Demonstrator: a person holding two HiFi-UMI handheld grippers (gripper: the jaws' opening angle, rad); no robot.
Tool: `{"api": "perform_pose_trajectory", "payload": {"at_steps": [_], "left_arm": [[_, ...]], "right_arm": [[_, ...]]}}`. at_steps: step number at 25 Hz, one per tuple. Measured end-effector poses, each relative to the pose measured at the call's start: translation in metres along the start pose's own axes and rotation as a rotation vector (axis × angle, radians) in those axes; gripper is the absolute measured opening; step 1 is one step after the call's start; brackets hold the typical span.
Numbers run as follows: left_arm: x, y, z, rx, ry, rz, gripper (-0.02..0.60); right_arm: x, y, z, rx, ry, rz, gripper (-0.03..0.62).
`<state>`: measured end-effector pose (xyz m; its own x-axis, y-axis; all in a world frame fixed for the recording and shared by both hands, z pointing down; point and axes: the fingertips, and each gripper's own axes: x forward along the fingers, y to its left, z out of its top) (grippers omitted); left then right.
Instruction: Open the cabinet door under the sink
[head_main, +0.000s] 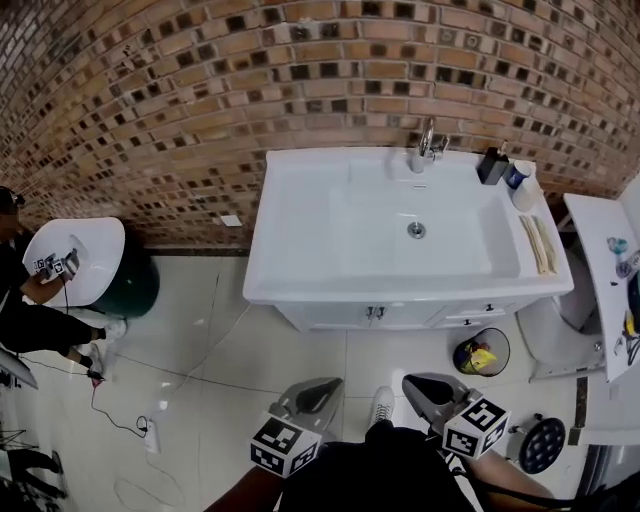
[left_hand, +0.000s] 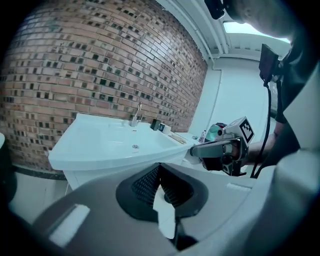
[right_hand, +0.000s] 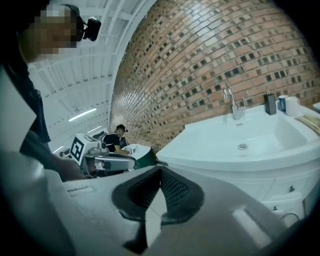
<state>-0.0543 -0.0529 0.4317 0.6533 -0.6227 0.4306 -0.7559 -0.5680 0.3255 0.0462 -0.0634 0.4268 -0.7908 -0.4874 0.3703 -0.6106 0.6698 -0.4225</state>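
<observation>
— Condition of the unit?
— White sink (head_main: 300, 215) stands against the brick wall (head_main: 180, 100). The cabinet door (head_main: 332, 316) beneath it is closed. A rigid panel, likely light on its hinges. Take hold at the small handles (head_main: 375, 313) by the centre seam; they are probably slick.
— Grippers?
— Left gripper (head_main: 334, 382) and right gripper (head_main: 409, 381) are both clenched on nothing, low, well apart from the door.

Bright and evenly lit from ceiling strip lights (right_hand: 83, 114); soft shadow beneath the sink (head_main: 330, 215). Strong fisheye bowing of the brick wall (head_main: 200, 90), black vignette around both gripper views, left claw (left_hand: 159, 169) and right claw (right_hand: 160, 171) blurred close-up.
</observation>
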Motion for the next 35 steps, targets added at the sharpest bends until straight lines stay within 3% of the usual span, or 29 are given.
{"api": "perform_pose_trajectory", "payload": {"at_steps": [6,12,19,23,26,31,35], "left_arm": [[0.055,0.02,-0.003,-0.024,0.049,0.063,0.017],[0.095,0.038,-0.033,-0.077,0.1,0.018,0.017],[0.114,0.081,-0.085,-0.119,0.176,0.059,0.017],[0.114,0.077,-0.113,-0.133,0.21,0.043,0.017],[0.111,0.068,-0.126,-0.133,0.226,0.007,0.017],[0.105,0.067,-0.148,-0.165,0.249,-0.004,0.017],[0.098,0.076,-0.15,-0.176,0.242,0.004,0.017]], "right_arm": [[0.029,-0.061,-0.035,0.015,0.11,0.034,0.008],[0.071,-0.132,-0.081,0.004,0.15,-0.116,0.046],[0.151,-0.216,-0.15,0.024,0.154,-0.303,0.048],[0.196,-0.253,-0.19,0.005,0.24,-0.359,0.048],[0.22,-0.282,-0.198,-0.003,0.286,-0.389,0.048],[0.243,-0.296,-0.205,-0.014,0.348,-0.37,0.061],[0.251,-0.301,-0.208,0.012,0.351,-0.42,0.063]]}}
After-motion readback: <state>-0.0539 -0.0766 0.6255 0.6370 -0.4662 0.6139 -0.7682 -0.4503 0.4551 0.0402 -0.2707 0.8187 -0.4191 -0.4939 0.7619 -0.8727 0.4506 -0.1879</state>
